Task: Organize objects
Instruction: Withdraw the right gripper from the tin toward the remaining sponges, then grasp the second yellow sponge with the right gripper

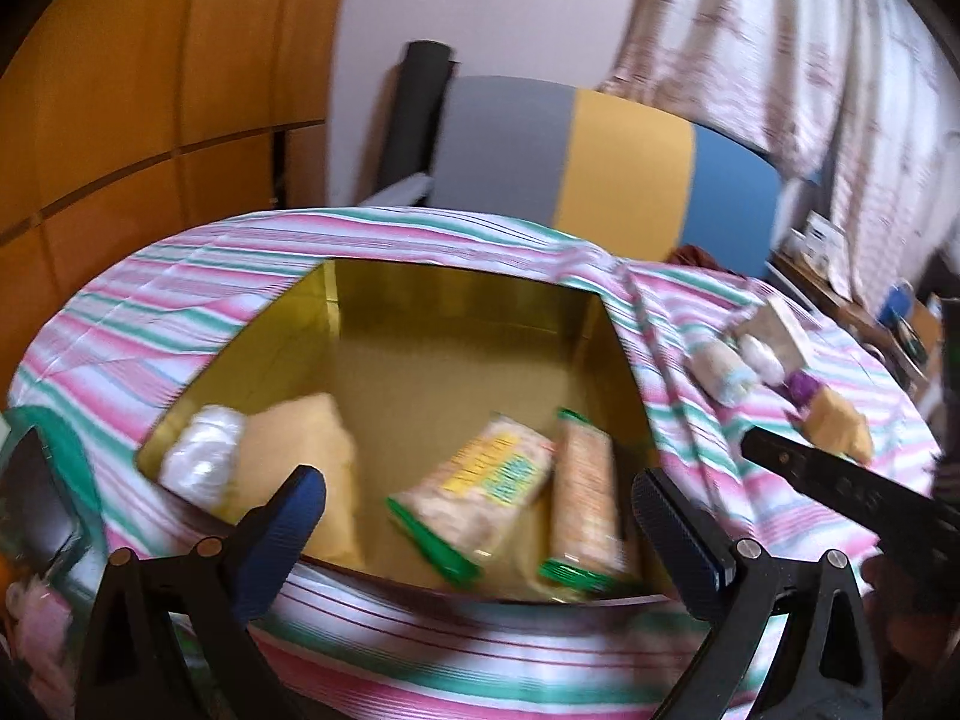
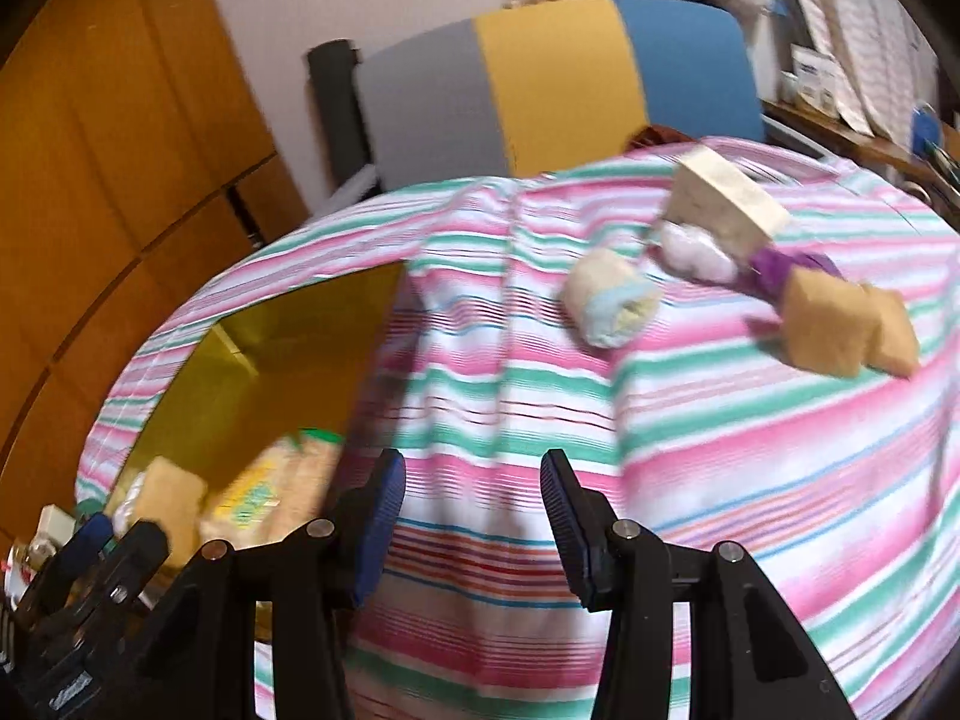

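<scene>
At the far left of the left wrist view, some blurred clutter sits past the edge of the striped cloth that covers the bench. Sunk into this pink, green and white cloth is an open yellow box. Inside it, from left to right, lie a white wrapped bundle, a tan pouch touching it, a green-edged snack packet lying at a slant, and a second green-edged snack packet just beside the first. The left gripper hangs over the near rim of the box with its blue-padded fingers wide apart and nothing between them. To the right of the box, on the cloth, the loose things lie in a cluster: a cream and pale-blue roll, a white fluffy item next to it, a beige box tilted behind that, a purple item that is too blurred to identify, and two tan pouches side by side at the right end. The right gripper hovers over bare striped cloth between the yellow box and this cluster, well short of the items, its fingers apart and empty. In the left wrist view a finger of the right gripper shows as a black bar at the right edge, near the tan pouches. Behind the bench stands a chair with grey, yellow and blue panels, with wooden cabinets to its left and a pale curtain to its right.
</scene>
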Available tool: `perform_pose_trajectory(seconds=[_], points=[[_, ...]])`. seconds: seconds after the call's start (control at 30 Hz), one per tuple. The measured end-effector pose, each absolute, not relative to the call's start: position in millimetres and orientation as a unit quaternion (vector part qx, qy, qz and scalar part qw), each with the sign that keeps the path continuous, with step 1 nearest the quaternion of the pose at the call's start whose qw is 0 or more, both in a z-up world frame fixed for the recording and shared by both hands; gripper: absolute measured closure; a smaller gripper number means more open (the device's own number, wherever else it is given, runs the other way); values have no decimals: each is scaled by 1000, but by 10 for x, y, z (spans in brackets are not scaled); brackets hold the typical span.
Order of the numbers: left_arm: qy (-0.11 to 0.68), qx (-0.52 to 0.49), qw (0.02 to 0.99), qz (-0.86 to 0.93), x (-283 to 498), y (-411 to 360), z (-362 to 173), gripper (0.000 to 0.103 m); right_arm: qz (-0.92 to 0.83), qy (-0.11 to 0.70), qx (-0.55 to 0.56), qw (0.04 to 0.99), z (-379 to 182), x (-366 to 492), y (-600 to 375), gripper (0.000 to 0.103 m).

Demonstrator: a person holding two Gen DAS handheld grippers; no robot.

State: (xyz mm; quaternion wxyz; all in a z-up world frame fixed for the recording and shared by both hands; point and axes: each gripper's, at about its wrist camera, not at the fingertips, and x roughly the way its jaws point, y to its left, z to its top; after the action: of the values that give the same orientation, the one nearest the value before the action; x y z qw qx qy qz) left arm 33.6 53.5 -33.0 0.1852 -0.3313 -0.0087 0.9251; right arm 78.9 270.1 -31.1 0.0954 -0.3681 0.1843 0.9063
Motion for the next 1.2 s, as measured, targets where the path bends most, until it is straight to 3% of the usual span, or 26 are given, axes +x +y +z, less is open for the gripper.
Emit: perform_pose_trajectory(seconds=[0.43,0.7,0.87,1.2], points=[[53,-328,263,906,645,1046,-346,0,873,230,-385,194,-721,1294,3589,56],[55,-315,281,905,706,1237,-224,0,858,278,-337,270,-684,1613,4334,54],[61,-311,296,901,760,1378,-177,0,862,251,-307,316,-540,1615,4761,43],[79,-320,310,892,862,1600,-171,0,868,211,-325,310,-593,1164,5415,42]])
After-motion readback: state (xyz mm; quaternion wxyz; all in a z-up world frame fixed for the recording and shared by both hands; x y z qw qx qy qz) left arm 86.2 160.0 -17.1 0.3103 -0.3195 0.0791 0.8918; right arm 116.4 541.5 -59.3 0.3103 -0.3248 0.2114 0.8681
